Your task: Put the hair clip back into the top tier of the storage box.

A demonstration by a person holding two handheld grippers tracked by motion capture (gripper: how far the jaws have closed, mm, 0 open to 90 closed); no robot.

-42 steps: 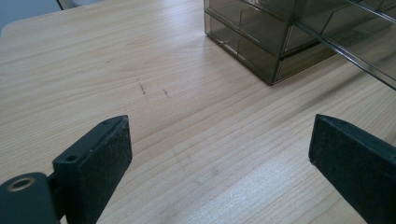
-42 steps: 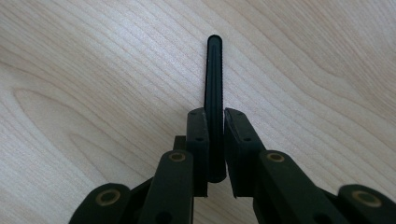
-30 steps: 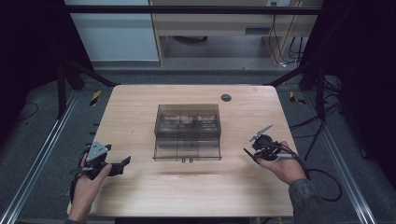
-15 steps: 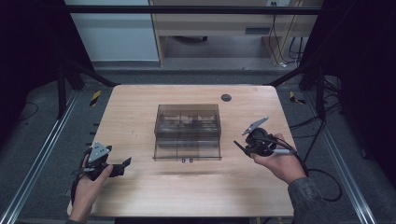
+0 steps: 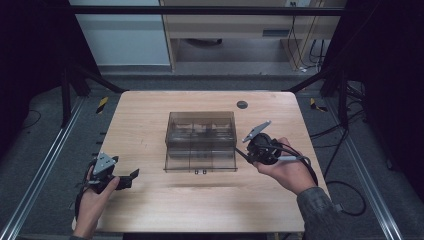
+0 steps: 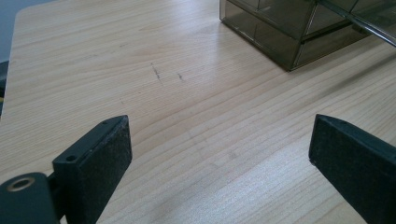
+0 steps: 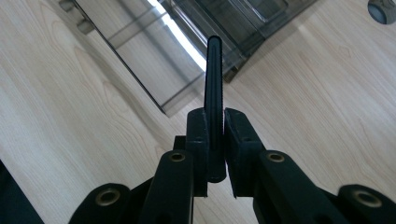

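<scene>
Inspection of the bench finds a smoked clear plastic drawer box (image 5: 201,141) standing mid-table on the wooden table (image 5: 150,210), its front facing the person. Two small feet or tabs show at its lower front edge.

Right gripper (image 5: 245,153) hangs beside the box's right front corner, close to it but apart as far as the high view tells. Its jaws are clamped on a thin black flat strip (image 7: 214,88), which stands up edge-on between the pads in the right gripper view and points toward the box corner. What the strip is cannot be told; it reads as a slim tool or card.

Left gripper (image 5: 131,175) rests low near the table's left front, well apart from the box. Its jaws stand wide apart with nothing between them; bare tabletop shows through the gap in the left gripper view, with the box's left front corner (image 6: 299,42) farther off.

Judgement: the step in hand appears to be bringing the held strip to the box, probably to a drawer front or a slot. To do it well, the grip should stay firm and square so the strip does not pivot between the pads. Approach should be slow and in line with the target opening. The box is light and may slide; the idle left gripper would serve well bracing the box's left wall before any pushing.
</scene>
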